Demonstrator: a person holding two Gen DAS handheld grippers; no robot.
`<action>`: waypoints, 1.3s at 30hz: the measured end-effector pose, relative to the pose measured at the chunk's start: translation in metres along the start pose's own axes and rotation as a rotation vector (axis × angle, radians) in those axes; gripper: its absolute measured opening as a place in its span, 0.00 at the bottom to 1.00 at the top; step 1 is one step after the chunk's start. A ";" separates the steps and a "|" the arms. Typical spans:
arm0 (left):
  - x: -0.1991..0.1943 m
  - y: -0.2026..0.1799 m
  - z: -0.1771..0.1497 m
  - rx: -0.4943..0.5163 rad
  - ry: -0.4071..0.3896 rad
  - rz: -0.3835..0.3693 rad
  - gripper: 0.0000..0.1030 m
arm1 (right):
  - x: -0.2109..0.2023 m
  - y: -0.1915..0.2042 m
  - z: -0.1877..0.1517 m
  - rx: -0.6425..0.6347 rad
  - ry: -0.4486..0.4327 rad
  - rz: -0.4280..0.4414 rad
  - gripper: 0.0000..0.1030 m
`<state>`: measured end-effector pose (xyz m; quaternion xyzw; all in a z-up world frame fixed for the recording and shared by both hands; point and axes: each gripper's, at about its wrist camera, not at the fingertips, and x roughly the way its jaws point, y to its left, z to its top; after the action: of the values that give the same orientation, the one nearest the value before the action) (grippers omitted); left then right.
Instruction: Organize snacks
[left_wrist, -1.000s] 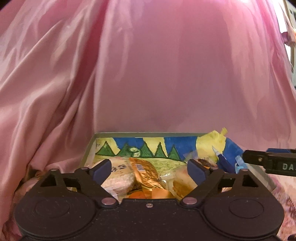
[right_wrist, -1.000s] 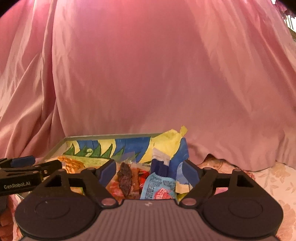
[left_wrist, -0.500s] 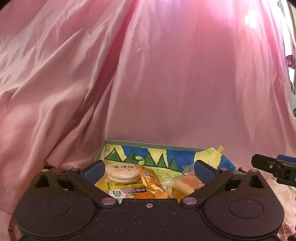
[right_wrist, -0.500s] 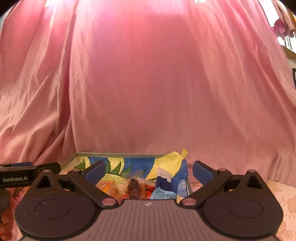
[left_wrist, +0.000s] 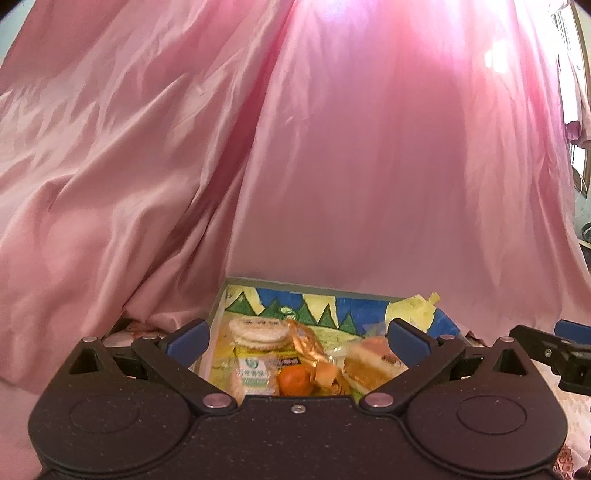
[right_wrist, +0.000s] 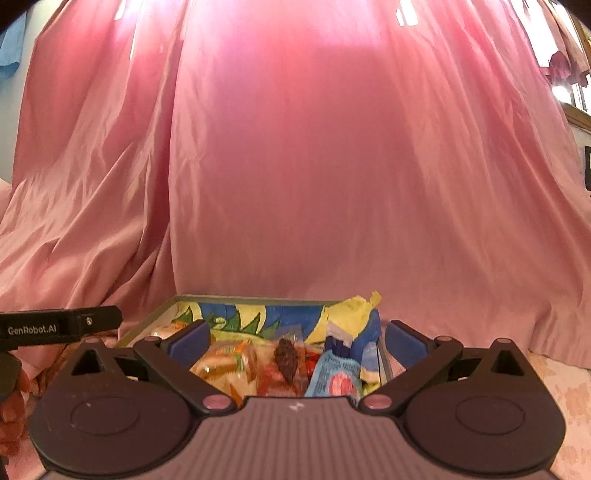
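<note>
A glossy pink satin sheet (left_wrist: 295, 166) hung in deep folds behind everything and filled most of both views, backlit near its top. Below it lay a pale cloth with a faded flower print (right_wrist: 561, 387), seen at the right; whether it covered a table or a bed could not be told. A strip of window frame (right_wrist: 576, 110) showed at the far right edge of the room.

A shallow rectangular tray (left_wrist: 295, 286) with a thin grey-green rim sat on that surface against the foot of the sheet. Its lining was painted with blue sky, yellow shapes and green pointed trees, and a torn yellow flap (left_wrist: 417, 314) stuck up at its right corner.

The snacks lay inside the tray: round pale rice crackers (left_wrist: 258, 330) in clear wrap, a crinkled gold foil packet (left_wrist: 306, 341), a small orange (left_wrist: 293, 380), a soft wrapped bun (left_wrist: 369, 365), a dark dried piece (right_wrist: 287, 358) in clear film and a light blue packet (right_wrist: 336, 380).

The left gripper (left_wrist: 297, 338) was spread wide with nothing between its blue pads, just short of the tray's near edge. The right gripper (right_wrist: 297, 338) was likewise wide apart and empty, at the tray's right half
</note>
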<state>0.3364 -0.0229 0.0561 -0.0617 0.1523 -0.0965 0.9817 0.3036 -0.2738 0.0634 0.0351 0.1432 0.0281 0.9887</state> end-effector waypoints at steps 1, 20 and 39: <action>-0.003 0.001 -0.002 0.002 0.003 0.000 0.99 | -0.002 0.000 -0.002 -0.001 0.001 -0.004 1.00; -0.037 0.015 -0.033 -0.017 -0.006 0.028 0.99 | -0.046 0.017 -0.028 -0.011 -0.077 -0.001 1.00; -0.051 0.018 -0.045 0.002 0.010 0.024 0.99 | -0.058 0.029 -0.045 -0.034 -0.100 0.014 1.00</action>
<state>0.2775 0.0007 0.0251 -0.0582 0.1578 -0.0850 0.9821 0.2337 -0.2457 0.0389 0.0206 0.0928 0.0355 0.9948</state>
